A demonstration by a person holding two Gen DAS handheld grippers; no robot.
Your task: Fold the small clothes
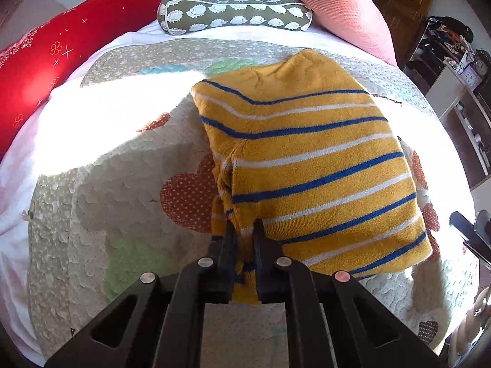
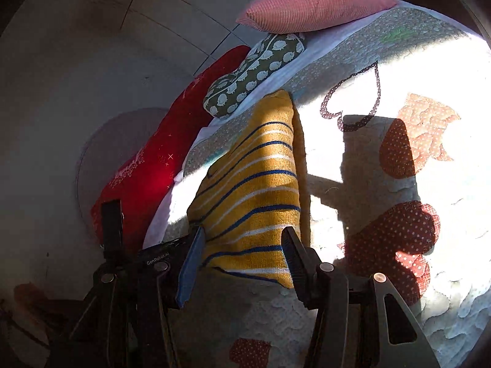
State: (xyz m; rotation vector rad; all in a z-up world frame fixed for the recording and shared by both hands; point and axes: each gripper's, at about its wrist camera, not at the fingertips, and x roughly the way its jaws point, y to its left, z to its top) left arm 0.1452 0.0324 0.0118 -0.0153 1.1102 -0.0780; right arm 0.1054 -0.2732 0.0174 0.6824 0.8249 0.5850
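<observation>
A small mustard-yellow knitted sweater (image 1: pixel 307 159) with blue and white stripes lies folded over on the quilted bedspread (image 1: pixel 101 190). My left gripper (image 1: pixel 244 230) is shut on the sweater's near left edge, with cloth pinched between its black fingers. In the right wrist view the same sweater (image 2: pixel 254 196) lies between the wide-apart fingers of my right gripper (image 2: pixel 242 242), which is open over its near hem. The left gripper's body (image 2: pixel 112 230) shows at the left of that view. The right gripper's edge (image 1: pixel 472 230) shows at the far right of the left wrist view.
A red cushion (image 1: pixel 46 70), a green hedgehog-print pillow (image 1: pixel 233 12) and a pink pillow (image 1: pixel 331 3) line the far side of the bed. Shelves with clocks (image 1: pixel 469 70) stand beside the bed at the right. Bright sun patches fall across the quilt (image 2: pixel 429 98).
</observation>
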